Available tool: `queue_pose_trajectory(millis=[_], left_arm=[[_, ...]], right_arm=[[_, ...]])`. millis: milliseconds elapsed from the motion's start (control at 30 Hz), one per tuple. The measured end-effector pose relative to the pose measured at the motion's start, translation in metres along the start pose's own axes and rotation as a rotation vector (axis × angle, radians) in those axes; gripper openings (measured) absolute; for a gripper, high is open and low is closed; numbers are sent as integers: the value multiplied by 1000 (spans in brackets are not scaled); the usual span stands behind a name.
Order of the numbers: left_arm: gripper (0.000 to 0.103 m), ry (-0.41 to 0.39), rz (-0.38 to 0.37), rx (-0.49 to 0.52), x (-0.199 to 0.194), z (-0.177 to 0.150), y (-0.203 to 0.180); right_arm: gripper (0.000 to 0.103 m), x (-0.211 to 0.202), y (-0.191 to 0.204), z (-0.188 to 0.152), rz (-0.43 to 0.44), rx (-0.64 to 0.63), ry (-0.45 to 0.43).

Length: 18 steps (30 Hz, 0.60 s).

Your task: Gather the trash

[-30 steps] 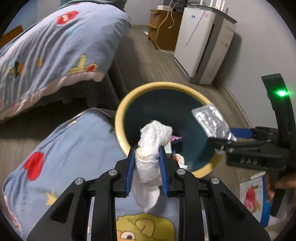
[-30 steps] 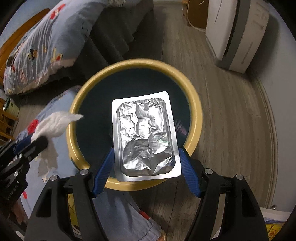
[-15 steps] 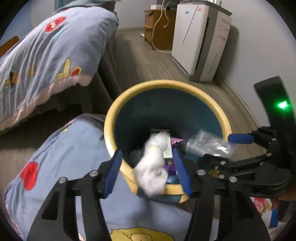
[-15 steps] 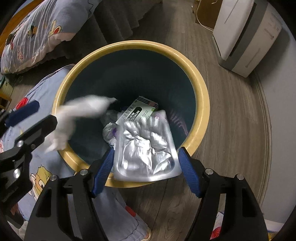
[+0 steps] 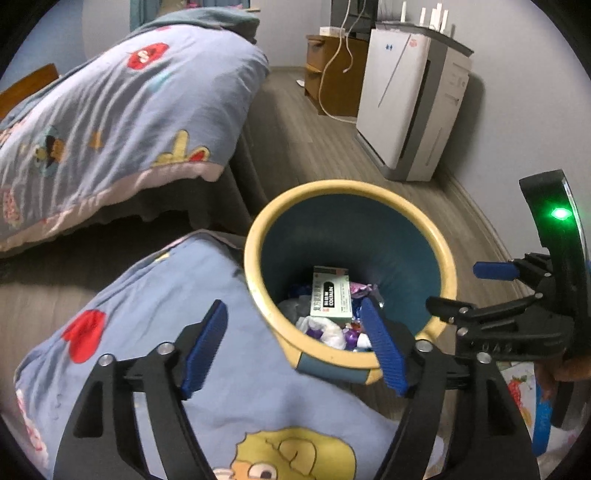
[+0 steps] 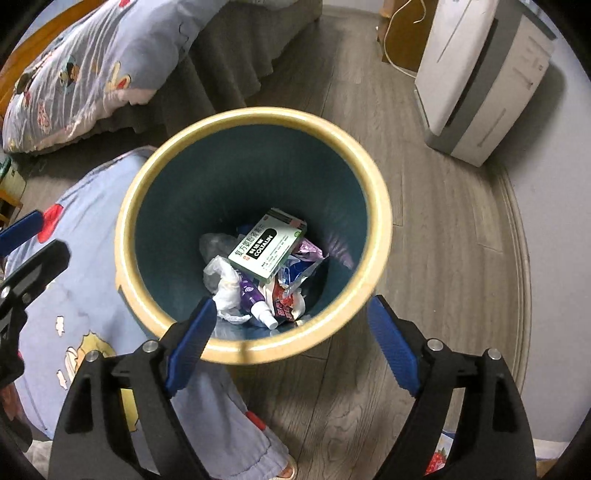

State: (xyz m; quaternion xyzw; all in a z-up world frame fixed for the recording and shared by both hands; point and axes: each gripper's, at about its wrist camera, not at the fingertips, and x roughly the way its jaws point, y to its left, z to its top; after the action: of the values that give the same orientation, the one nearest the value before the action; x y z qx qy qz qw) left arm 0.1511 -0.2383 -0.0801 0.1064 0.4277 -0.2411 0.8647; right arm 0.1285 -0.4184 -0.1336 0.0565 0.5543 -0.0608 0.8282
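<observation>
Above the yellow-rimmed bin, both grippers hang released: the left gripper and right gripper have just been opening their jaws, nothing between them. Inside the bin lie 1 green-and-white medicine box, at 12 o'clock of the crumpled tissue, among wrappers.

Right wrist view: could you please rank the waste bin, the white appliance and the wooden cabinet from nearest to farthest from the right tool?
1. Waste bin, directly ahead of the right tool.
2. White appliance, upper right by the wall.
3. Wooden cabinet, top edge, behind the appliance.
</observation>
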Motion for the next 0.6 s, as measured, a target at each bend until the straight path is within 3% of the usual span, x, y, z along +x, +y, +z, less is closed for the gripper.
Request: queue_pose_trajectory(millis=[100, 167, 433, 600], left_arm=[[94, -21, 4, -18, -21, -1, -1], [95, -42, -3, -43, -36, -1, -1], [98, -73, 48, -46, -85, -15, -7], [98, -137, 19, -72, -120, -21, -13]], right_arm=[[91, -20, -8, -5, -2, 36, -29], [97, -41, -15, -8, -4, 73, -74], [97, -108, -30, -30, -43, 153, -209], [97, -137, -26, -49, -51, 162, -261]])
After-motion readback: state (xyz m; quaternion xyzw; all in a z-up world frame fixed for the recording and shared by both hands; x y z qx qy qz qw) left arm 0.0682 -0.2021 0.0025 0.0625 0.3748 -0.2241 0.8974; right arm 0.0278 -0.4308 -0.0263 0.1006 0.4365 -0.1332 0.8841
